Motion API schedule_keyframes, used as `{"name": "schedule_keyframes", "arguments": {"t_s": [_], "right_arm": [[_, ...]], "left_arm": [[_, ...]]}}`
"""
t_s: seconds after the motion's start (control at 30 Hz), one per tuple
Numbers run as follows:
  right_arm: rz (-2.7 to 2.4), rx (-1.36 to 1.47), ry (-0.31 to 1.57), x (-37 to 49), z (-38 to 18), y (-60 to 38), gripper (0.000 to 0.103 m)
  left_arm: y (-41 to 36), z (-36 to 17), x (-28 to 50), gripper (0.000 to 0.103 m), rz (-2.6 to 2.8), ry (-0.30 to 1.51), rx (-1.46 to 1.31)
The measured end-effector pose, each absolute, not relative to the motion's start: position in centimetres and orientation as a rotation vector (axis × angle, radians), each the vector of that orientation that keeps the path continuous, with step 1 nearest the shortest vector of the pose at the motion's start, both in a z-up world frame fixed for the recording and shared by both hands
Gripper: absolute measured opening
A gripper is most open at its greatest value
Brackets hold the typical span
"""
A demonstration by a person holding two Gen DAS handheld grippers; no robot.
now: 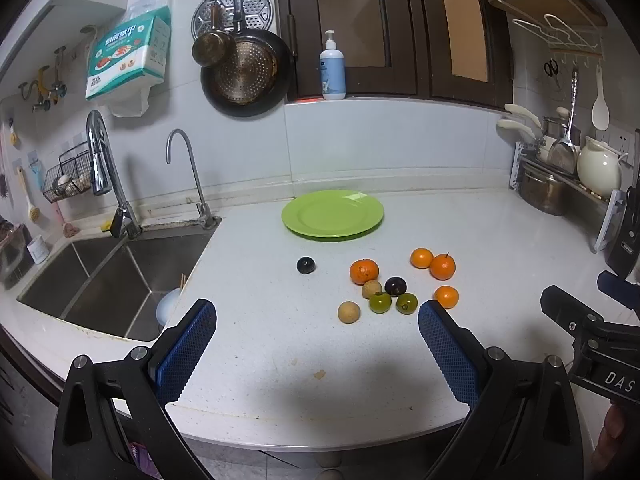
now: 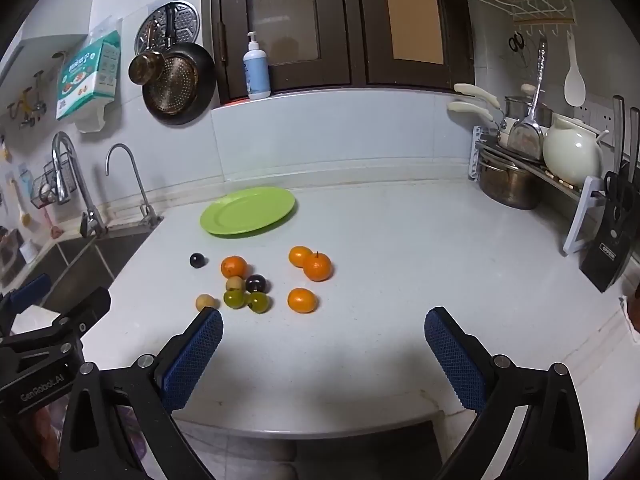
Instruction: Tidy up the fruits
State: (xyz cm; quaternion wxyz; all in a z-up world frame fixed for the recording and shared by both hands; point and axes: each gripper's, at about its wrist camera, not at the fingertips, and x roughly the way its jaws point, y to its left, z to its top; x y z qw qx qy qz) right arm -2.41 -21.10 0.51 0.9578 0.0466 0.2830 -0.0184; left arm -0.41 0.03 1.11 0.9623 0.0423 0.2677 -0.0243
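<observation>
white kitchen counter (image 1: 460, 220), fruits loose; left gripper (image 1: 316, 324) spread wide, empty; right gripper (image 2: 324, 330) likewise, touching nothing.

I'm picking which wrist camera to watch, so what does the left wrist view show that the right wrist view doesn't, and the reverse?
Only the left wrist view looks down into the sink basin, with a pale bowl at its near corner.

Only the right wrist view shows the whole black knife block and the counter's right end.

Both share the green plate, bare of fruit, four orange fruits, two dark, two green and two tan ones loose on the counter, the pump bottle, and both grippers, left gripper and right gripper, open and holding nothing.
</observation>
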Motion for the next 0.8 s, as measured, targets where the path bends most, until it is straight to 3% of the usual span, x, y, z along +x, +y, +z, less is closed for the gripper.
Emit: {"name": "schedule_keyframes", "arguments": {"t_s": [0.8], "right_arm": [[-0.027, 0.089, 0.556, -2.9, 1.03, -20.81, 0.102]], "left_arm": [[-0.03, 1.15, -0.9, 0.103, -0.06, 0.53, 0.076]]}}
